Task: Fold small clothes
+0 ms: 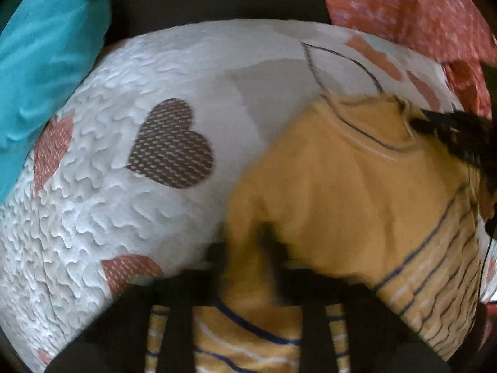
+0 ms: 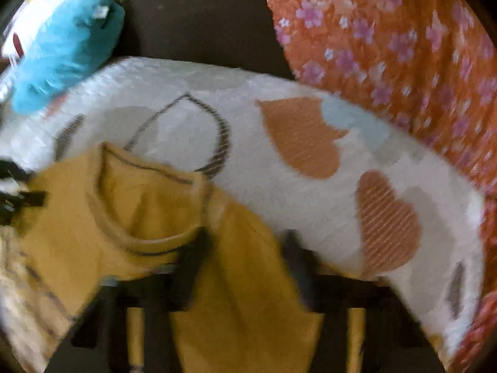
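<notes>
While both sets of fingers pinch the mustard striped sweater (image 1: 341,186) low in frame, left gripper (image 1: 245,248) and right gripper (image 2: 245,248), we judge it soft, light, best held at shoulders, on the heart-print bedspread (image 1: 124,93).

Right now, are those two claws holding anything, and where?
Both grip the yellow striped top: left gripper pinches its fabric near a sleeve, right gripper the shoulder beside the neckline.
</notes>
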Action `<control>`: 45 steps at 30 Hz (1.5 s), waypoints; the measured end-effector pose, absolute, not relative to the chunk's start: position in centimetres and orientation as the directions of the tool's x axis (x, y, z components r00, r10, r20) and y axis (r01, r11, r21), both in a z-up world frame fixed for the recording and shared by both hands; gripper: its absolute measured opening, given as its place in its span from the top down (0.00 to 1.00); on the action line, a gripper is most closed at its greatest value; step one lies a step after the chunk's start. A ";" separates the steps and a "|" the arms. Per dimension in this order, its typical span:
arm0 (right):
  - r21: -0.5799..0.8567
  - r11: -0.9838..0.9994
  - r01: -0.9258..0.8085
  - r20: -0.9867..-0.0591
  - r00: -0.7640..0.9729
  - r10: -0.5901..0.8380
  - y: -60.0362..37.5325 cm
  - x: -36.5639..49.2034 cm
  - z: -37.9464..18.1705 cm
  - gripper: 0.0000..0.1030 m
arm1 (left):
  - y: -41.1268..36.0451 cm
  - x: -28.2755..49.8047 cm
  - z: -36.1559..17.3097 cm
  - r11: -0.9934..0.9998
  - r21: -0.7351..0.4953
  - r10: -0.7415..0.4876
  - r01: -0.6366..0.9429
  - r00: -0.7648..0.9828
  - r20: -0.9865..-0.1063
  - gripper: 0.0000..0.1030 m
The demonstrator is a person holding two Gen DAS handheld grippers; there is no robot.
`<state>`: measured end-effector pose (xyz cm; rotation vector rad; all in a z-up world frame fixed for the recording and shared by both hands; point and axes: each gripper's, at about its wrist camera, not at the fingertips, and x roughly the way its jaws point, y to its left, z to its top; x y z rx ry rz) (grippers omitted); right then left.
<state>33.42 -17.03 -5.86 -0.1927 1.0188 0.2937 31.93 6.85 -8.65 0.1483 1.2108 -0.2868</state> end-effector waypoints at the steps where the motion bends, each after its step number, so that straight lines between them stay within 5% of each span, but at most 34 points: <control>1: -0.005 0.947 -0.321 -0.860 0.485 0.160 -16.9 33.3 -5.6 0.89 | 6.2 31.7 -8.6 0.955 0.014 -0.092 0.296 0.343 -0.935 0.92; 15: -0.031 0.994 -0.101 -0.817 0.575 0.033 -19.5 37.6 -3.2 0.93 | 3.2 41.6 -7.9 0.967 0.202 0.128 0.154 0.393 -0.911 0.97; 21: -0.048 0.995 -0.090 -0.850 0.527 0.007 -19.4 38.7 -4.6 0.87 | 3.5 41.4 -7.9 0.974 0.196 0.135 0.113 0.404 -0.905 0.91; 23: -0.048 0.994 -0.100 -0.825 0.565 0.017 -19.7 36.6 -3.3 0.65 | 4.5 38.8 -6.3 0.981 0.158 0.095 0.111 0.434 -0.896 0.90; 24: -0.055 0.993 -0.102 -0.809 0.588 0.016 -19.9 35.1 -2.4 0.46 | 5.4 37.1 -5.0 0.985 0.139 0.078 0.101 0.460 -0.884 0.85; 25: -0.065 0.993 -0.095 -0.782 0.624 0.008 -20.4 33.0 -1.4 0.37 | 6.0 35.8 -4.1 0.988 0.119 0.058 0.100 0.473 -0.879 0.77; 29: -0.042 0.997 -0.061 -0.770 0.638 0.006 -24.4 23.2 -0.2 0.37 | 9.0 28.2 -1.0 0.996 -0.003 -0.045 0.086 0.498 -0.866 0.52; 37: 0.315 0.926 0.209 -0.849 0.499 0.176 -32.4 3.1 -6.0 0.37 | 10.8 9.4 -6.3 0.967 -0.254 -0.242 0.001 0.304 -0.921 0.49; 45: 0.432 0.864 0.257 -0.831 0.485 0.272 -29.9 -5.1 -9.4 0.37 | 7.6 -0.7 -10.7 0.913 -0.403 -0.383 -0.062 0.209 -0.900 0.46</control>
